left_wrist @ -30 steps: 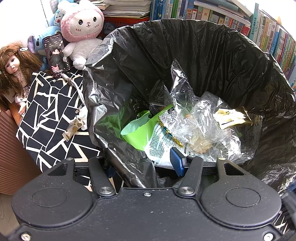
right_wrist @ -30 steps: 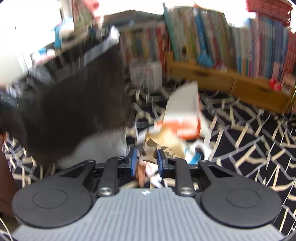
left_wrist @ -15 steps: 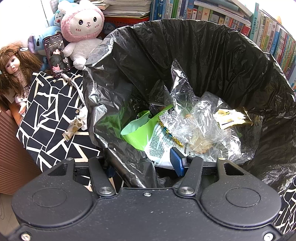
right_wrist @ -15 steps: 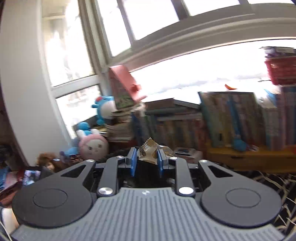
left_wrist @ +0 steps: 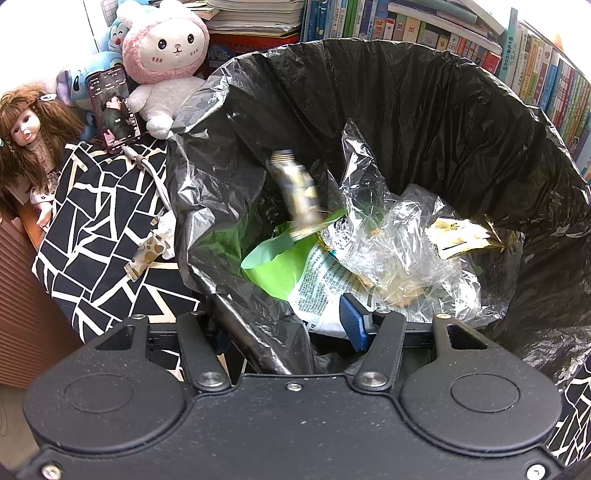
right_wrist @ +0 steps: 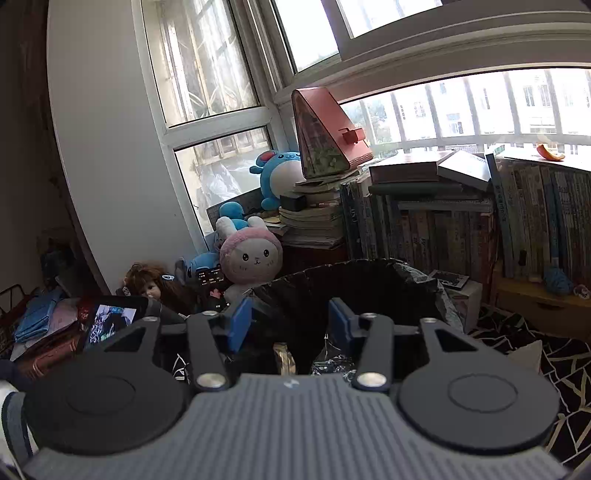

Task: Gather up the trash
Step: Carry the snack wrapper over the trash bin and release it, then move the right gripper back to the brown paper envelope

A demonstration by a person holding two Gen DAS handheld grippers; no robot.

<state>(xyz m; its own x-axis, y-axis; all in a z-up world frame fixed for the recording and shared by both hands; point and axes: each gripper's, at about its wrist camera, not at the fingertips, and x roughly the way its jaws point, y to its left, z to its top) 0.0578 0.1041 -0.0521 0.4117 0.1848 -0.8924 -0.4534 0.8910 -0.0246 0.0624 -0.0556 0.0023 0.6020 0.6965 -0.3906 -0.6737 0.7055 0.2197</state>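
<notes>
The left claw (left_wrist: 284, 325) is clamped on the near rim of the black trash bag (left_wrist: 424, 110); a fold of the plastic sits between its fingers. The right claw (right_wrist: 290, 323) is wide and holds nothing; it stands above the opening of the bag.

A small wrapper (left_wrist: 297, 192), blurred, is in the air inside the bag, above the rubbish at the bottom: a green package (left_wrist: 273, 262), a white wrapper with small print (left_wrist: 321, 288) that I cannot read, crumpled clear film (left_wrist: 388, 229) and a yellow-white packet (left_wrist: 458, 236). One more spotted wrapper (left_wrist: 146, 254) lies outside on the black-and-white patterned cloth (left_wrist: 96, 221), just beside the bag.

Behind are a pink plush rabbit (left_wrist: 166, 55), a doll (left_wrist: 26, 136), a phone (left_wrist: 114, 107) with the screen lit, and rows of books (left_wrist: 406, 26); the spine titles are too small to read
</notes>
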